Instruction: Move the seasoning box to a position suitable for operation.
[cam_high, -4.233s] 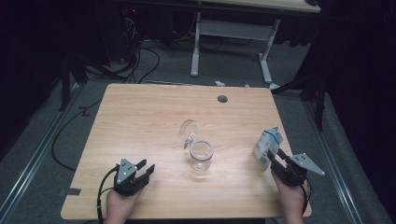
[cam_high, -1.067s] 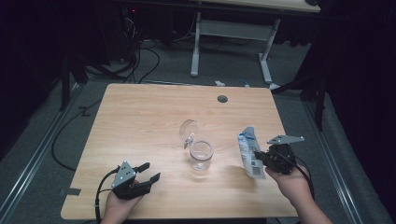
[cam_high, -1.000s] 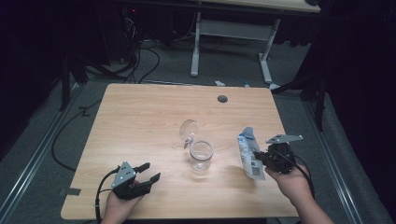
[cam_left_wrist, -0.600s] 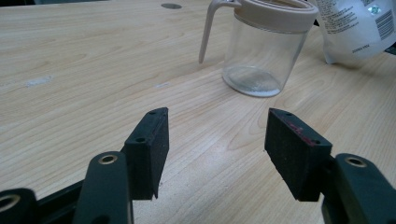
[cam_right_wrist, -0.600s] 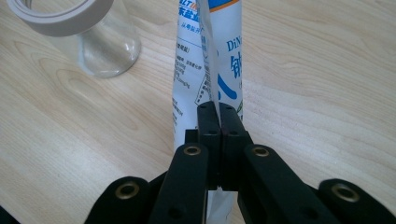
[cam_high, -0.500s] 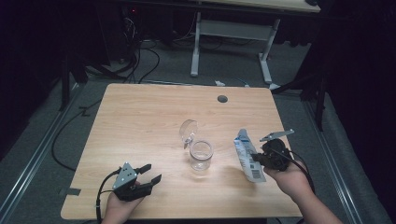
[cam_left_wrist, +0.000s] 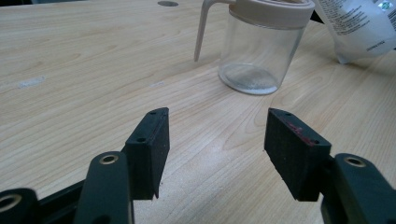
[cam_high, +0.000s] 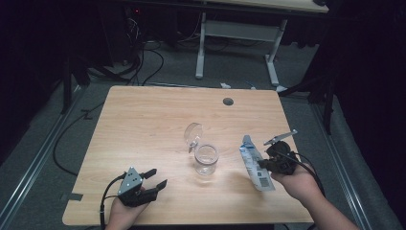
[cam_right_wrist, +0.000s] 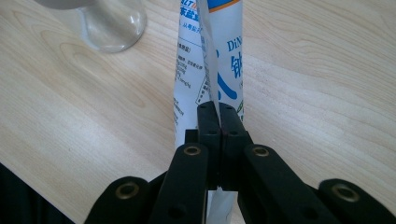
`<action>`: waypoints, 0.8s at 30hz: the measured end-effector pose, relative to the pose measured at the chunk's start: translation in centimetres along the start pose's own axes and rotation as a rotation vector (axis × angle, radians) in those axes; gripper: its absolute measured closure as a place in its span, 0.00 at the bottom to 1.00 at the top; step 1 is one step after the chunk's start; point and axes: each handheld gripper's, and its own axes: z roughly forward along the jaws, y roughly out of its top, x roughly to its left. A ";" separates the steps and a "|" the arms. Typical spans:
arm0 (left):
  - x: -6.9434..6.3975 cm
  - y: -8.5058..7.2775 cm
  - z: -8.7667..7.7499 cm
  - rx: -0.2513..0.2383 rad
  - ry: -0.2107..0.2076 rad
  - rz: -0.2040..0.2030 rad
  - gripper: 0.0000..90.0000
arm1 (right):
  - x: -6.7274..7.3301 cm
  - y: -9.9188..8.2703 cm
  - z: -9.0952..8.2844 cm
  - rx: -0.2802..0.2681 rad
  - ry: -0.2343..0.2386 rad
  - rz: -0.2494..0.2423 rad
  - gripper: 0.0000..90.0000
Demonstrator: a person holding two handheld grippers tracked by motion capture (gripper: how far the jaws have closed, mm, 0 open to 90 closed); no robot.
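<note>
Right tongs (cam_high: 261, 165) clenched on a white printed pouch (cam_high: 253, 163), held above the bench (cam_high: 143, 115) near its right edge, just beside the open glass jar (cam_high: 206, 158) at centre. Left tongs (cam_high: 155, 178) released, empty, at the near-left corner.

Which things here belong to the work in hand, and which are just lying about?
In the job:
- white pouch, pinched in the right gripper
- glass jar, flip lid open
- left gripper, jaws apart, holding nothing

Just there:
- grommet hole in the table
- floor cables
</note>
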 end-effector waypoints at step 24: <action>-1.8 0.4 0.6 -0.027 -0.011 0.046 0.42 | -0.1 0.8 -0.1 0.123 0.025 0.002 1.00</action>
